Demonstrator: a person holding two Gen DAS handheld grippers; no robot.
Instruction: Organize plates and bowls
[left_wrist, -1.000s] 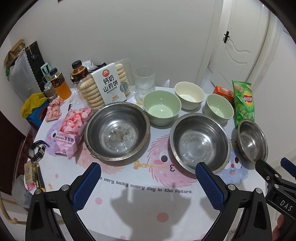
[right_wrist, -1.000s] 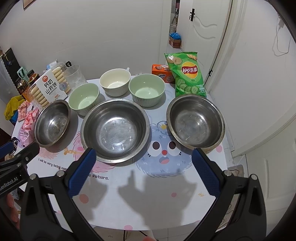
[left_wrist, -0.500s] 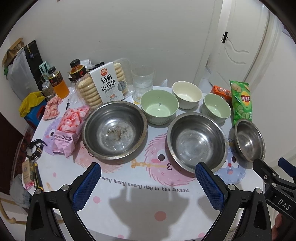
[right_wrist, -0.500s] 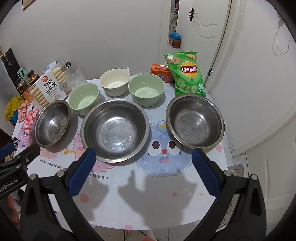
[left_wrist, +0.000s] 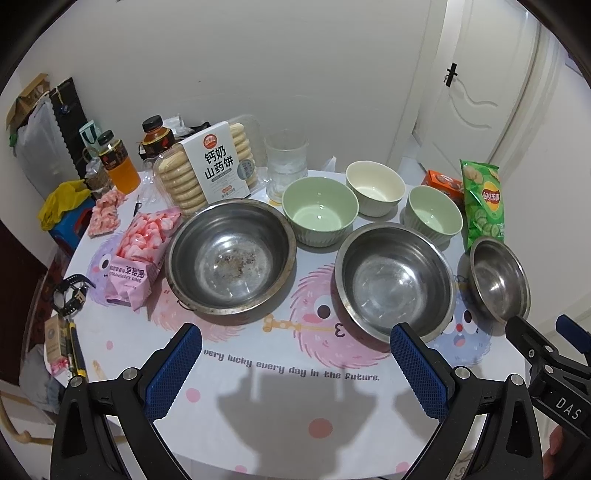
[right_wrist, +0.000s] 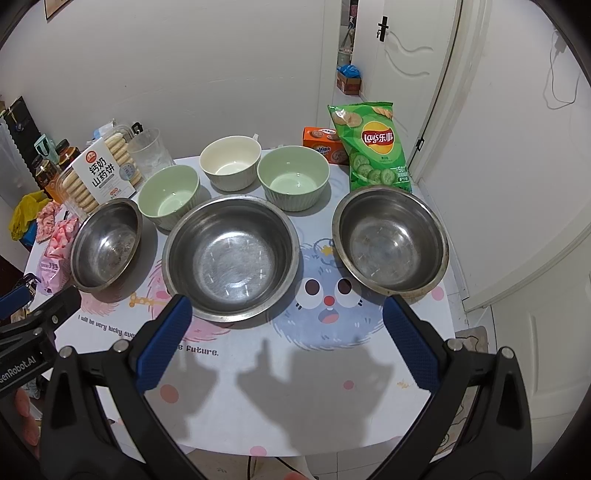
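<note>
Three steel bowls stand in a row on the table: the left steel bowl (left_wrist: 231, 256) (right_wrist: 107, 245), the middle steel bowl (left_wrist: 393, 282) (right_wrist: 231, 256) and the right steel bowl (left_wrist: 498, 278) (right_wrist: 389, 240). Behind them sit a green ceramic bowl (left_wrist: 319, 210) (right_wrist: 170, 195), a cream bowl (left_wrist: 375, 186) (right_wrist: 231, 162) and a second green bowl (left_wrist: 432, 216) (right_wrist: 293, 181). My left gripper (left_wrist: 295, 369) hovers open over the table's near edge, holding nothing. My right gripper (right_wrist: 286, 339) is open too, in front of the middle steel bowl.
A biscuit pack (left_wrist: 212, 166), glass cup (left_wrist: 286, 160), two drink bottles (left_wrist: 118, 160), pink snack bags (left_wrist: 138, 254) and a watch (left_wrist: 70, 295) crowd the left. A green chip bag (right_wrist: 371, 146) and an orange box (right_wrist: 319, 142) stand at the back right. A door (right_wrist: 406, 55) is behind.
The left wrist view has shifted slightly, so the bowls sit a little further left in it. Nothing on the table has moved; both grippers stay open.
</note>
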